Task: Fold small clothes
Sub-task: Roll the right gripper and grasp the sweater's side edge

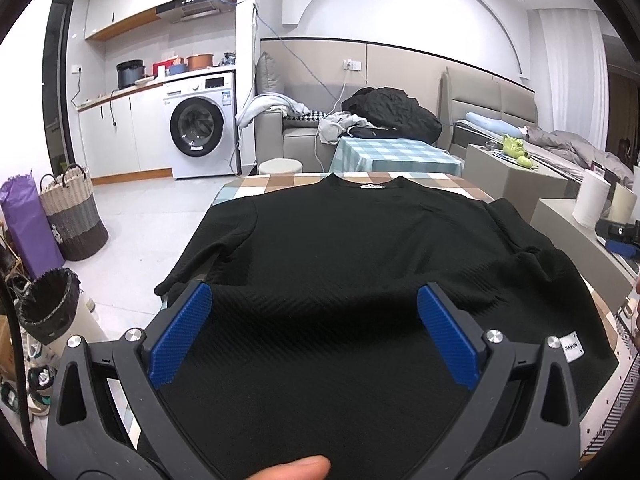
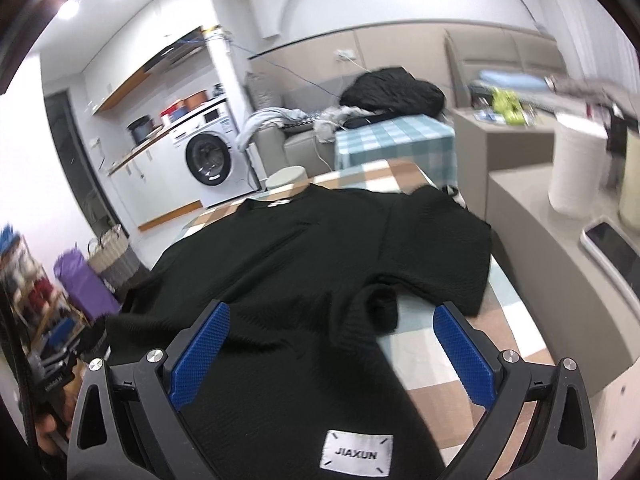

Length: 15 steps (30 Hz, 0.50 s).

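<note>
The checked worktop (image 1: 272, 184) carried the black shirt (image 1: 340, 240) spread flat, collar toward the far edge, hem at the near edge. Its long axis ran straight ahead of both grippers. The left hand-held gripper (image 1: 314, 300) and right hand-held gripper (image 2: 332, 318) hovered with jaws apart over the hem, the right one nearer the hem label (image 2: 356, 454).

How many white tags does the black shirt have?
2. One small white tag sits inside the black shirt's collar at the far end. The JIAXUN label is near the hem, closest to the grippers. Others may be hidden.
</note>
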Tool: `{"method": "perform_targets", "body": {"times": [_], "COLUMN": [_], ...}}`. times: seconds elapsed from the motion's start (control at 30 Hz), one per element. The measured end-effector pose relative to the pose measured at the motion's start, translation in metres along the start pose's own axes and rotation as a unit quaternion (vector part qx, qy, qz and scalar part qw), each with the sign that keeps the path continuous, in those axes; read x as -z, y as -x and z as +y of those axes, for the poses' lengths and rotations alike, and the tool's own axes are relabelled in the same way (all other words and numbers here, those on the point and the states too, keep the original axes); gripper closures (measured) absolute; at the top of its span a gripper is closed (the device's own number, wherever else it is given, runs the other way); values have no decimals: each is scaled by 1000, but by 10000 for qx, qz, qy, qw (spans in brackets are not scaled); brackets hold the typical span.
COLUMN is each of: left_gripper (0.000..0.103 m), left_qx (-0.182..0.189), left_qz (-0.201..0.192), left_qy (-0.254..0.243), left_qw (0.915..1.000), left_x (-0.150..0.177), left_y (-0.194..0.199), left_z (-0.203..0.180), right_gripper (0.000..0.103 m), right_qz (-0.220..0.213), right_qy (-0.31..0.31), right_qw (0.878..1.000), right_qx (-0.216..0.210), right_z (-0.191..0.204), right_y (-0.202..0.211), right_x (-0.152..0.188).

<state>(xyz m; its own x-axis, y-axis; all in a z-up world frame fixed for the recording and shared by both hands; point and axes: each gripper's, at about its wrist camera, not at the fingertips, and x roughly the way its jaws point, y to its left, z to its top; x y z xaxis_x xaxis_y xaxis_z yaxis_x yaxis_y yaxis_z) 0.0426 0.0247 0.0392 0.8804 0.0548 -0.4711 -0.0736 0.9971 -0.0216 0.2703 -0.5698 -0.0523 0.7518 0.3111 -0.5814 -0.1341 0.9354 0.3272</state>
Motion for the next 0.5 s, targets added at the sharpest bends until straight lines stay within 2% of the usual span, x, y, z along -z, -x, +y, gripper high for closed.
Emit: {"method": "perform_targets", "body": {"times": [0.17, 0.3, 0.5], "left_gripper": [1, 1, 1], "left_qx": [-49, -25, -29], "left_qz": [98, 208, 410], "left_qy": [25, 4, 49], "left_qw": [9999, 9998, 9991], "left_x": [-6, -9, -10], "left_y": [-23, -47, -77], "left_z": [2, 3, 6], "right_gripper": [13, 19, 25], "right_qz": [449, 826, 1048], "right_qy": [-848, -1549, -2201], "right_qw": [9954, 9845, 9696], "right_qx": [0, -15, 195], "right_z": [-44, -77, -112], "right_y": [-27, -57, -81], "right_x": [-4, -2, -4]}}
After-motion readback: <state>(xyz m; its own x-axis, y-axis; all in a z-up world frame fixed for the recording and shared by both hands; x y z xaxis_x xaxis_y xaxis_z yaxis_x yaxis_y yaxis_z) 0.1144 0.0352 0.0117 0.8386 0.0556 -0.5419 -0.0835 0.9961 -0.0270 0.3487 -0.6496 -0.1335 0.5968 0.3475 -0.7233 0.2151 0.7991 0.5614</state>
